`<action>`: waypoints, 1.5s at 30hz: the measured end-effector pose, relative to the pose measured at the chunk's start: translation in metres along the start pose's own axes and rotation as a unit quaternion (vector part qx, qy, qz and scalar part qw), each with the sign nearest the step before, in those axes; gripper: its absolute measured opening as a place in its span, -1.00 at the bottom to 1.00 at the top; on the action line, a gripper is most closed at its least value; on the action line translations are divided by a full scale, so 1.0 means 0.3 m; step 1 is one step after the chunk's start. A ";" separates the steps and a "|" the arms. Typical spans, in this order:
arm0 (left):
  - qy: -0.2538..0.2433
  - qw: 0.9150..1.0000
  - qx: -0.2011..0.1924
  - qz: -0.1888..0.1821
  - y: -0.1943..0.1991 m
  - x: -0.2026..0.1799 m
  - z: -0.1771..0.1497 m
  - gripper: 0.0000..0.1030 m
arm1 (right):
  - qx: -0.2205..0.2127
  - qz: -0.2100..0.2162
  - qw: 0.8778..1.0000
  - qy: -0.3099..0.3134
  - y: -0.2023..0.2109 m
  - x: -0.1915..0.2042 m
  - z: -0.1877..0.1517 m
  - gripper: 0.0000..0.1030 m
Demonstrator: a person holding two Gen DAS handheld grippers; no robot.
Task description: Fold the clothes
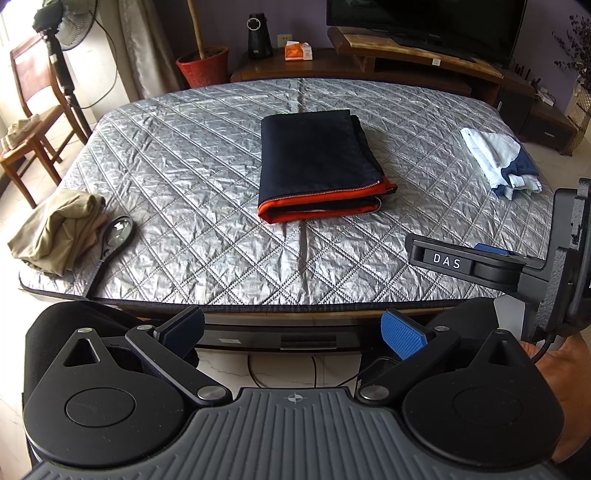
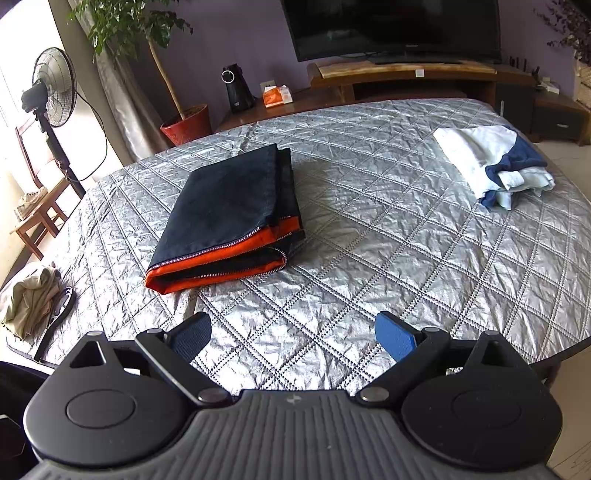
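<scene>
The left gripper (image 1: 293,334) and right gripper (image 2: 293,338) are showing matching black linkage arms with silver pivot screws, ribbed grey bodies bearing a crosshair mark, and blue textured pads (image 1: 402,334). White "DAS" lettering is showing on the right one's side; a black cable is trailing beside bare skin.

Seeing bright daylight from window (image 1: 7,44) on left, blown out to near white in both wrist views. Silver quilted cover (image 1: 192,177) throws patchy glare off its crinkles. Shadows soft; thin one under folded dark jacket (image 2: 225,206). Strong fisheye bend: far edge of cover bows, TV stand (image 1: 424,55) curves, corners darken. My focus sharp at centre, slightly soft toward rims. TV screen (image 2: 395,26) reads near black, little detail. Right side of room dimmer than left.
</scene>
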State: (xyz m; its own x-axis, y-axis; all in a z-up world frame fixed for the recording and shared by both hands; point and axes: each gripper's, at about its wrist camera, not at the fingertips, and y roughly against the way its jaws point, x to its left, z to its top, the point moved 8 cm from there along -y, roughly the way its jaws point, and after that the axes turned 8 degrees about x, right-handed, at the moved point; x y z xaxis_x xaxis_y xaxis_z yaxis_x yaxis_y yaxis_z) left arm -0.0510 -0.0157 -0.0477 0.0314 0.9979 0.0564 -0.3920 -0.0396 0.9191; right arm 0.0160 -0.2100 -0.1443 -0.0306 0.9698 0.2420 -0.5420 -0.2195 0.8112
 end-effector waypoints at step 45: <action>-0.005 1.000 0.008 -0.003 -0.023 -0.008 -0.019 0.99 | 0.000 -0.002 1.000 0.001 0.000 0.006 0.000 0.83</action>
State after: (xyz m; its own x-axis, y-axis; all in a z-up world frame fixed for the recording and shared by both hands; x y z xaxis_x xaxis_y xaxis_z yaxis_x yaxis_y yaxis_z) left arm -0.0536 -0.0174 -0.0565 0.0422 0.9976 0.0548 -0.3772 -0.0349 0.9255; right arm 0.0159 -0.2084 -0.1438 -0.0310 0.9708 0.2380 -0.5418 -0.2164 0.8122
